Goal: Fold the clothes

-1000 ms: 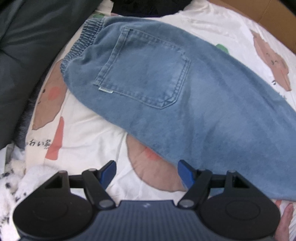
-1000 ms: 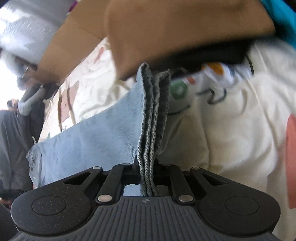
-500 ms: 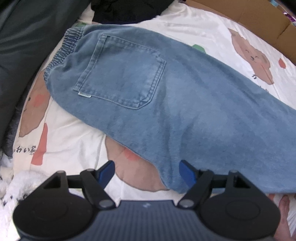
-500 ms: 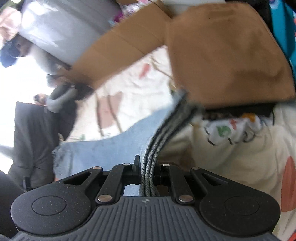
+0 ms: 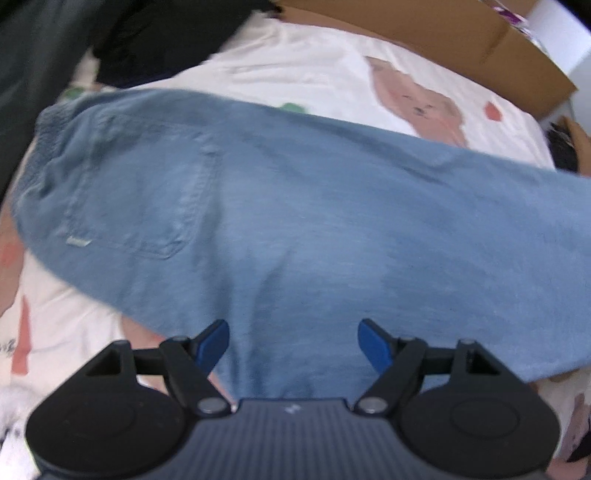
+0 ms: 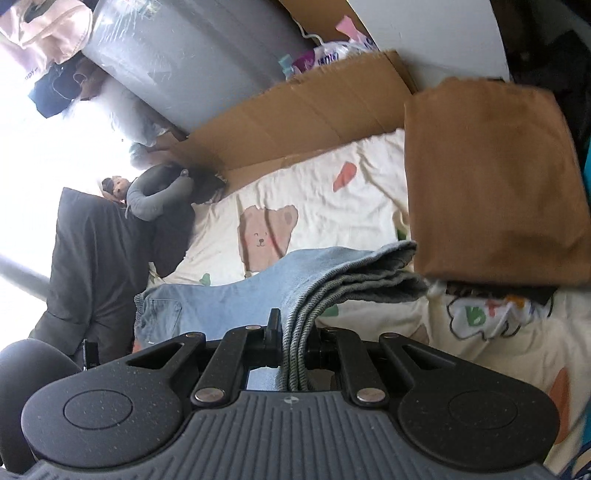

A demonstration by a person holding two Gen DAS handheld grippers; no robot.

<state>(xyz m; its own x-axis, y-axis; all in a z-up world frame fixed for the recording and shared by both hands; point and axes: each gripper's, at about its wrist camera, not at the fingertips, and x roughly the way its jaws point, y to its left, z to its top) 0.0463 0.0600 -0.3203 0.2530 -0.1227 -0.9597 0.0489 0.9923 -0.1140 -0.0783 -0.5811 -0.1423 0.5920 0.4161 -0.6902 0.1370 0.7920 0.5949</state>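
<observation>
Light blue jeans (image 5: pixel 295 206) lie across a cream bear-print sheet (image 5: pixel 321 74), back pocket and elastic waistband at the left. My left gripper (image 5: pixel 293 345) hovers open over the jeans' near edge, blue pads wide apart with denim below them, not pinched. In the right wrist view, my right gripper (image 6: pixel 293 343) is shut on the bunched leg hems of the jeans (image 6: pixel 332 280), lifted off the bed; the legs trail down to the waistband at lower left.
A folded brown garment (image 6: pixel 491 184) sits on a stack at the right. Flattened cardboard (image 6: pixel 295 118) lines the far side of the bed. Dark clothing (image 5: pixel 155 33) and a dark cushion lie beyond the waistband. A grey wrapped roll (image 6: pixel 192 55) stands behind.
My right gripper has risen with the hems, lifting the legs off the sheet. My left gripper has slid from beside the jeans' edge to over the denim.
</observation>
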